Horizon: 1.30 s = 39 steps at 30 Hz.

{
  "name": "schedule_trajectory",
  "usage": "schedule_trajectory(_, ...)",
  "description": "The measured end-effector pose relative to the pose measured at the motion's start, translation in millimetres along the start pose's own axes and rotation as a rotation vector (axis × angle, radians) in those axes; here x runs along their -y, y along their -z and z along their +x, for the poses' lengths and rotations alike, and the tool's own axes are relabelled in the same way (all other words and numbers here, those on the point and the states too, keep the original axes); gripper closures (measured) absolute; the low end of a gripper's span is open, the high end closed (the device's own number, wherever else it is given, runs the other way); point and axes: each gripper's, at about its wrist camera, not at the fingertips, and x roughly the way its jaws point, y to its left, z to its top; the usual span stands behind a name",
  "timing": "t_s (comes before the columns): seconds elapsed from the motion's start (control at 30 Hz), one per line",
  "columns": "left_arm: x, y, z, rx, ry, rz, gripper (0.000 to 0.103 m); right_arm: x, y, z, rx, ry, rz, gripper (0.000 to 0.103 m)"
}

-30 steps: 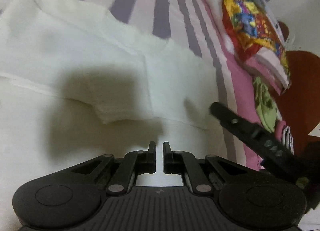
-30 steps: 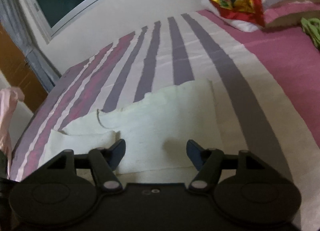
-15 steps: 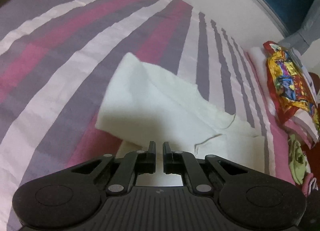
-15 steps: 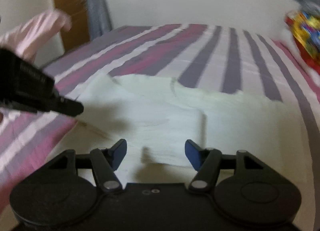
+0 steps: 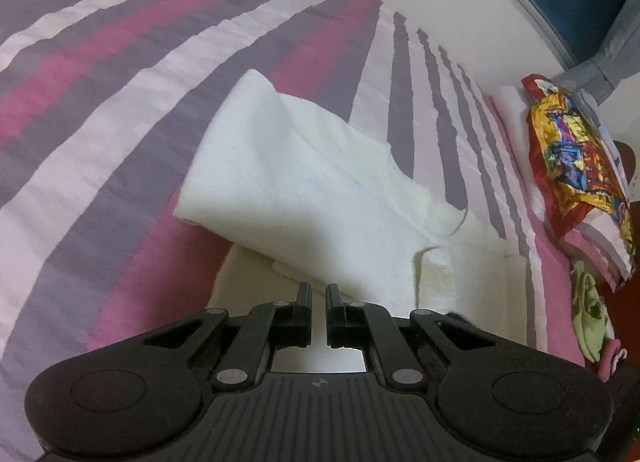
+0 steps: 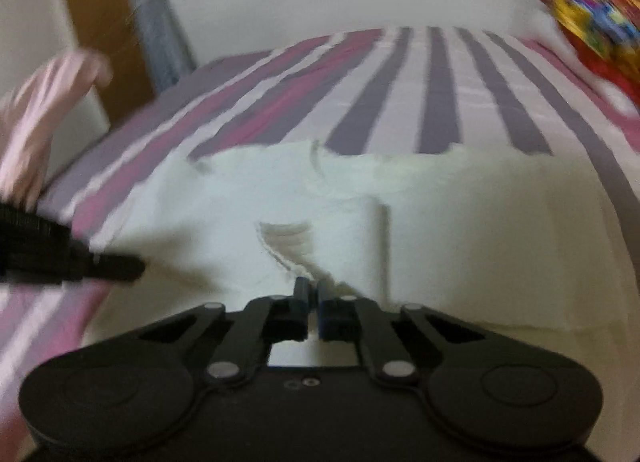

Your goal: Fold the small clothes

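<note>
The white garment (image 5: 320, 198) lies on the striped bed (image 5: 100, 110), toward its near edge, with purple and pink stripes running bare beyond it to the far edge at the wall. Fold status, as judged: partly made. One portion is already turned over the body and raised into a sloping flap in the left wrist view; in the right wrist view a doubled panel with a straight vertical edge sits on the middle of the cloth. The lower layer is spread flat under it. At least one further fold, plus flattening, appears outstanding.

Left tongs (image 5: 319, 302): closed, with cloth running to the fingertips; a hold on the raised flap is likely but the contact itself is hidden. In the right wrist view they reach in from the left, at the garment's left border.

Right tongs (image 6: 312, 294): the jaws have just been closing and now stand shut on a pinched ridge of the white garment at its near edge.

At the bed's right side lies a stack of folded items (image 5: 576, 166), topped by a red-and-yellow printed piece, with a green item (image 5: 590, 298) nearer. I read these as finished work or waiting stock; which, cannot be told.

Containers: none in view.
</note>
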Motion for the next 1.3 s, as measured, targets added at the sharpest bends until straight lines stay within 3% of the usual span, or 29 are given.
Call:
schedule_trajectory(0.2,2.9,0.2,3.9,0.010,-0.012,0.010,0.099,36.5,-9.1,-16.4,0.092,0.149,0.119,0.100)
schedule_trajectory(0.27,2.2,1.9,6.8,0.002,-0.014,0.004,0.099,50.0,-10.0,-14.8,0.061,0.096,0.174,0.099)
schedule_trajectory(0.33,1.8,4.1,8.2,-0.004,-0.009,-0.007,0.099,57.6,-8.2,-6.6,0.008,0.014,0.234,0.078)
schedule_trajectory(0.37,2.5,5.3,8.2,-0.007,-0.007,-0.004,0.099,61.1,-6.1,-4.2,-0.001,-0.022,0.268,0.056)
schedule_trajectory(0.4,3.6,6.5,8.3,-0.009,-0.008,0.004,0.099,65.0,-3.6,-3.7,0.001,-0.054,0.306,0.042)
schedule_trajectory(0.43,4.0,7.2,8.4,-0.009,-0.010,0.012,0.099,68.1,-0.7,-5.3,0.008,-0.078,0.333,0.039)
schedule_trajectory(0.5,5.2,8.1,9.3,-0.005,-0.015,0.028,0.099,72.6,2.7,-6.4,0.019,-0.119,0.376,0.041)
schedule_trajectory(0.57,5.3,7.2,12.3,-0.006,-0.018,0.029,0.099,69.7,4.0,-9.1,0.028,-0.099,0.358,0.041)
schedule_trajectory(0.7,5.3,5.5,17.9,-0.012,-0.001,0.000,0.099,26.5,6.5,-20.9,0.105,0.011,0.080,0.044)
schedule_trajectory(0.77,8.2,5.8,20.7,-0.016,-0.004,0.005,0.099,8.0,8.5,-18.5,0.105,0.017,-0.028,0.048)
schedule_trajectory(0.9,10.5,5.7,17.4,-0.009,0.017,-0.003,0.099,-15.1,12.9,-4.8,0.067,0.004,-0.130,0.068)
schedule_trajectory(1.03,8.1,5.2,13.0,-0.004,0.008,0.007,0.099,-31.1,15.1,-2.4,0.028,-0.059,-0.206,0.064)
schedule_trajectory(1.13,4.9,5.3,14.2,-0.012,0.004,0.002,0.099,-48.7,25.3,-6.0,0.074,0.062,-0.356,0.061)
schedule_trajectory(1.3,2.8,5.4,14.6,-0.013,0.006,-0.016,0.099,-58.6,35.1,12.8,0.033,0.123,-0.525,0.066)
